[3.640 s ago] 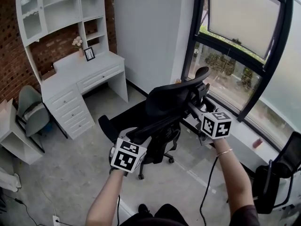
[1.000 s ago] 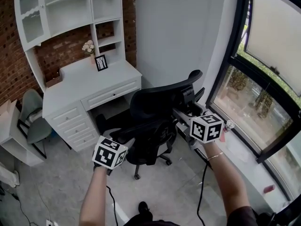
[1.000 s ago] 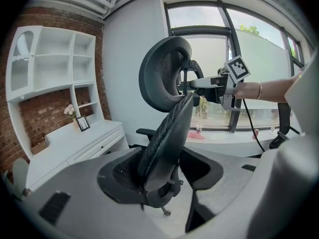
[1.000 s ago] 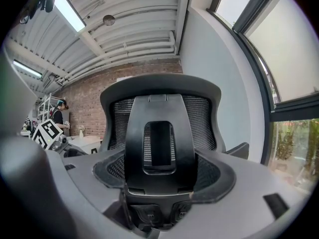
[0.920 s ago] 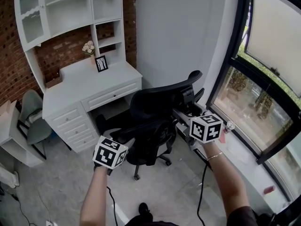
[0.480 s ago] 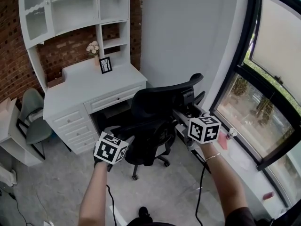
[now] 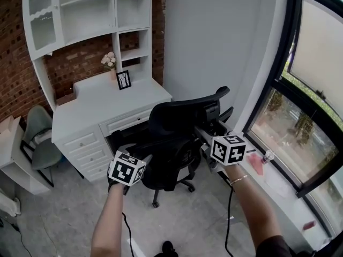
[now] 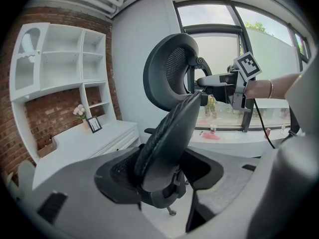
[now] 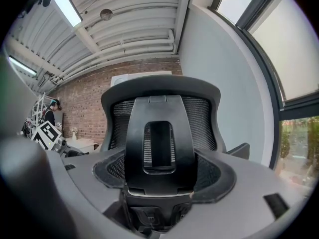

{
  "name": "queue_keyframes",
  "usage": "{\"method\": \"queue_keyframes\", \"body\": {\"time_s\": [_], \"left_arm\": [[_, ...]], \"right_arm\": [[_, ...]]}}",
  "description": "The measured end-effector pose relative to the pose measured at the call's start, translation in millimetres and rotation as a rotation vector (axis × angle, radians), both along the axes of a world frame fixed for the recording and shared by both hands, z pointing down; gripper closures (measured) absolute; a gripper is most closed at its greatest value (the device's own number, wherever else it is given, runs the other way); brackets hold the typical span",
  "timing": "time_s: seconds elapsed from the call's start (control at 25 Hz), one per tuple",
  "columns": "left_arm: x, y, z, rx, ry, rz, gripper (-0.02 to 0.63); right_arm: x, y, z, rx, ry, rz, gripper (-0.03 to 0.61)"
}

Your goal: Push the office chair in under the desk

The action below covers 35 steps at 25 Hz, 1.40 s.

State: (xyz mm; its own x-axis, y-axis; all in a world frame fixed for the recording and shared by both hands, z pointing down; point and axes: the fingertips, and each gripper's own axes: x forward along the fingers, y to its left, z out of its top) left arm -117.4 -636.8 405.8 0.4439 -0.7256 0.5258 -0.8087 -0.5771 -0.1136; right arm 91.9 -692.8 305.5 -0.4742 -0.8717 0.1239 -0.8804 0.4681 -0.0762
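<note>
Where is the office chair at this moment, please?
The office chair stands mid-frame in the head view, just right of the desk and facing its opening, with the window on its right.

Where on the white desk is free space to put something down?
The desk top is bare from its front edge back to the picture frame and flowers. Crowded: that back strip, and in front, where the office chair stands.

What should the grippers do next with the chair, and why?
Probably push the office chair a little farther into the opening under the desk. The left gripper and right gripper both clamp its backrest, and most of the chair stands out in front of the desk.
</note>
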Motion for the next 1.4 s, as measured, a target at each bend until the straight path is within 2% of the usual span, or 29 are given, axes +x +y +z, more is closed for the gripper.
{"method": "queue_keyframes", "body": {"time_s": [0.24, 0.52, 0.8, 1.0, 1.04, 1.16, 1.4], "left_arm": [[0.6, 1.0, -1.5, 0.026, 0.016, 0.004, 0.37], [5.3, 18.6, -4.0, 0.089, 0.011, -0.092, 0.357], [3.9, 54.9, -39.1, 0.159, 0.108, -0.126, 0.357], [20.7, 89.1, -42.0, 0.177, 0.154, -0.154, 0.376], [23.9, 96.5, -42.0, 0.18, 0.168, -0.161, 0.382], [30.8, 119.6, -43.4, 0.194, 0.206, -0.186, 0.446], [46.2, 164.0, -41.7, 0.205, 0.254, -0.207, 0.548]], "right_arm": [[2.1, 2.2, 0.5, -0.003, 0.005, 0.022, 0.261], [20.2, 20.7, 2.4, 0.002, 0.024, 0.056, 0.262], [29.4, 54.2, -5.8, 0.031, -0.011, 0.061, 0.262], [21.4, 99.2, -0.1, 0.049, -0.037, 0.001, 0.269], [19.0, 108.7, 2.1, 0.05, -0.041, -0.007, 0.283], [14.9, 136.9, 8.9, 0.041, -0.065, -0.016, 0.394], [19.2, 188.7, 29.0, 0.0, -0.106, -0.013, 0.518]]}}
